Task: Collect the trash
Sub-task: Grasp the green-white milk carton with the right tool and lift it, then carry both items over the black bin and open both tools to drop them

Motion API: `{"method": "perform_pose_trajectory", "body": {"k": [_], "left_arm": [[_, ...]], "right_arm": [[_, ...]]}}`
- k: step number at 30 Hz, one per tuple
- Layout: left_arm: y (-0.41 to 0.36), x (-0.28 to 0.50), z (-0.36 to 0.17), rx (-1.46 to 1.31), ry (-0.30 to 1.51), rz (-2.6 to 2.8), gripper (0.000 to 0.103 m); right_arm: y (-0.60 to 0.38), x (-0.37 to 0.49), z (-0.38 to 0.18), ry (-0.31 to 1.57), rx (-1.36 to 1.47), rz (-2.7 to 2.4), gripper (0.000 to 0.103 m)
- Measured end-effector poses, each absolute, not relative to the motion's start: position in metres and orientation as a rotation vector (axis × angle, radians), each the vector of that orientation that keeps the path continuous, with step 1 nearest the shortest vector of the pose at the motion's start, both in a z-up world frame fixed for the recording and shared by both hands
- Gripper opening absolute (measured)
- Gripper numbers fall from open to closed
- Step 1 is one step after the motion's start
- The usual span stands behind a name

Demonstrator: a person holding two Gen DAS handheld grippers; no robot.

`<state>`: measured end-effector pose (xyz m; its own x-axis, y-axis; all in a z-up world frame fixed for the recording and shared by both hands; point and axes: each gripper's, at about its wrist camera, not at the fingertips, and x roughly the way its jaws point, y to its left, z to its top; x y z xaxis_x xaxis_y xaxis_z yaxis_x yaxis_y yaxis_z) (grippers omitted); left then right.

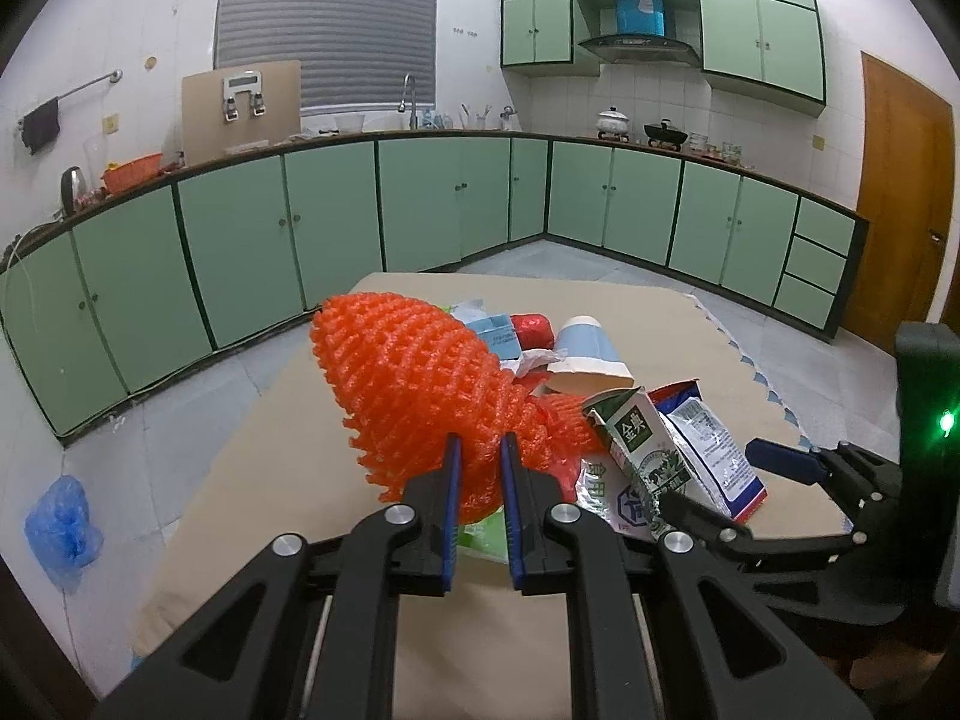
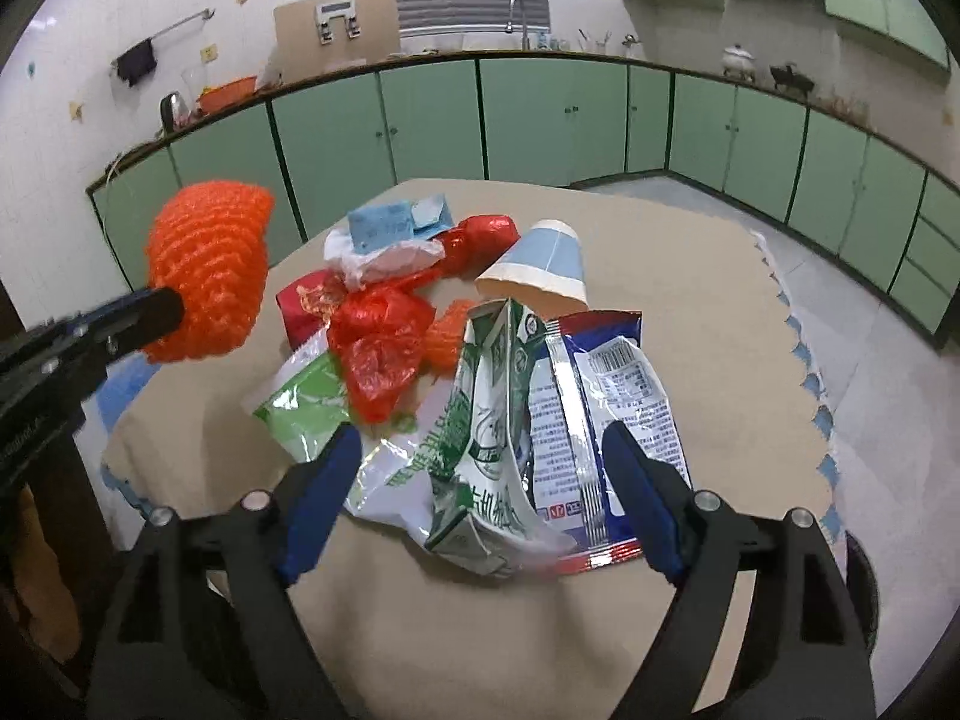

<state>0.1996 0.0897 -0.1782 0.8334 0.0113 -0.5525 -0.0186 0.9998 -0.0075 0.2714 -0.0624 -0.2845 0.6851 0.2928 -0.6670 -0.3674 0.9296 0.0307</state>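
My left gripper (image 1: 480, 447) is shut on an orange foam fruit net (image 1: 414, 384), held up above the table; the same net (image 2: 207, 273) shows at the left of the right wrist view. My right gripper (image 2: 480, 450) stands open over the trash pile, its blue fingers either side of a crushed green-and-white milk carton (image 2: 486, 420) and a blue-and-white snack wrapper (image 2: 606, 396); the pads do not press on them. Further back lie a paper cup (image 2: 543, 267), red plastic bags (image 2: 384, 342), a green wrapper (image 2: 306, 402) and a white bag with blue paper (image 2: 384, 240).
The trash lies on a table with a tan cloth (image 2: 690, 276). Green kitchen cabinets (image 1: 336, 228) run along the far walls under a cluttered counter. A blue plastic bag (image 1: 60, 522) lies on the tiled floor at the left. A wooden door (image 1: 906, 192) is at the right.
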Motion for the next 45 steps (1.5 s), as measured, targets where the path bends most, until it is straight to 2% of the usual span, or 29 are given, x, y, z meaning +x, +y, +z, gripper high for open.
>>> {"method": "perform_pose_trajectory", "body": {"k": [4, 5, 6, 10, 14, 17, 19, 21, 25, 27, 33, 45], "left_arm": [[0.086, 0.200, -0.178, -0.005, 0.584, 0.011, 0.013], [0.085, 0.200, -0.178, -0.003, 0.584, 0.010, 0.013], [0.084, 0.201, -0.178, 0.001, 0.585, 0.008, 0.013], [0.081, 0.207, -0.190, 0.012, 0.613, 0.006, 0.013], [0.079, 0.205, -0.205, 0.029, 0.645, 0.008, 0.013], [0.078, 0.202, -0.211, 0.026, 0.655, 0.006, 0.013], [0.079, 0.201, -0.212, 0.026, 0.657, 0.005, 0.013], [0.079, 0.200, -0.212, 0.024, 0.657, 0.009, 0.013], [0.079, 0.200, -0.213, 0.026, 0.660, 0.011, 0.013], [0.078, 0.200, -0.213, 0.024, 0.660, 0.010, 0.013], [0.078, 0.200, -0.211, 0.022, 0.654, 0.009, 0.013], [0.067, 0.190, -0.193, 0.039, 0.616, -0.019, 0.013]], "right_arm": [[-0.062, 0.277, -0.305, 0.764, -0.132, 0.354, 0.073], [-0.063, 0.278, -0.310, 0.780, -0.135, 0.357, 0.065], [-0.063, 0.280, -0.316, 0.804, -0.133, 0.366, 0.053], [-0.065, 0.279, -0.320, 0.806, -0.126, 0.376, 0.047], [-0.069, 0.279, -0.316, 0.801, -0.105, 0.388, 0.037], [-0.069, 0.278, -0.317, 0.806, -0.125, 0.400, 0.037], [-0.065, 0.278, -0.317, 0.803, -0.137, 0.391, 0.040], [-0.063, 0.277, -0.321, 0.809, -0.156, 0.376, 0.060], [-0.059, 0.276, -0.328, 0.815, -0.181, 0.370, 0.064], [-0.062, 0.279, -0.328, 0.823, -0.160, 0.381, 0.052], [-0.071, 0.278, -0.321, 0.818, -0.112, 0.406, 0.045], [-0.093, 0.255, -0.266, 0.700, -0.084, 0.400, 0.045]]}}
